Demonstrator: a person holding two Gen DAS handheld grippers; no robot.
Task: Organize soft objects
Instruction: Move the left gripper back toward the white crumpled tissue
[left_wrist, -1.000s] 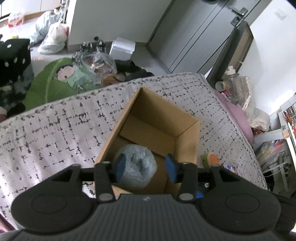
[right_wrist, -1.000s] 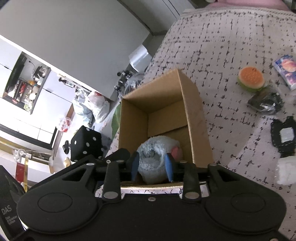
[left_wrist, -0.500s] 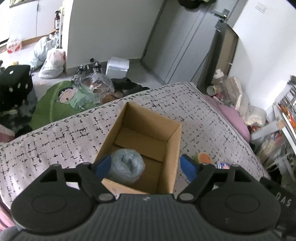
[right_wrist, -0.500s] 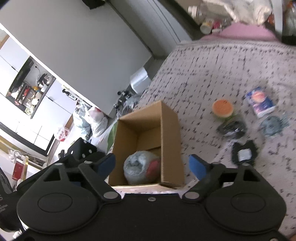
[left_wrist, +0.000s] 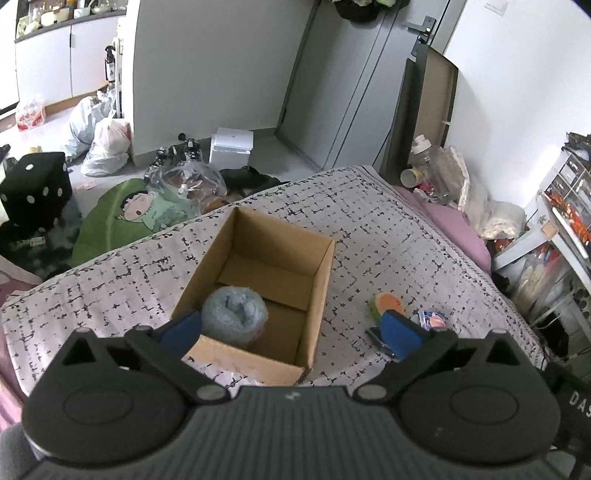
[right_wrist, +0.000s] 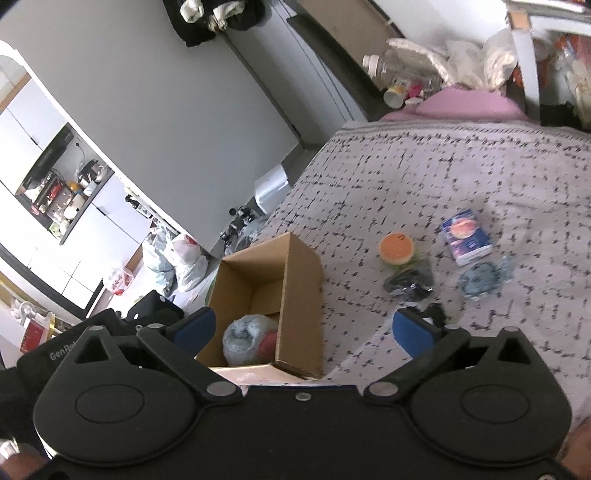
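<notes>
A rolled grey-blue fluffy soft item (left_wrist: 234, 315) lies in the near corner of an open cardboard box (left_wrist: 321, 273) on the patterned bedspread; it also shows in the right wrist view (right_wrist: 246, 338) with a pink patch, inside the box (right_wrist: 301, 295). My left gripper (left_wrist: 290, 334) is open and empty, high above the box's near edge. My right gripper (right_wrist: 304, 328) is open and empty, also above the box. An orange-and-green round sponge toy (right_wrist: 397, 248) (left_wrist: 386, 304) lies on the bed right of the box.
Right of the box lie a blue packet (right_wrist: 466, 242), a dark crumpled item (right_wrist: 408, 282), a clear-wrapped grey-blue item (right_wrist: 482, 278) and a black item (right_wrist: 436, 314). The bed's far edge drops to a cluttered floor with bags (left_wrist: 107, 147) and a black dice cushion (left_wrist: 33, 184).
Both grippers opened, released the fluffy roll into the box, and pulled back and up. The roll now rests in the box's near corner.
</notes>
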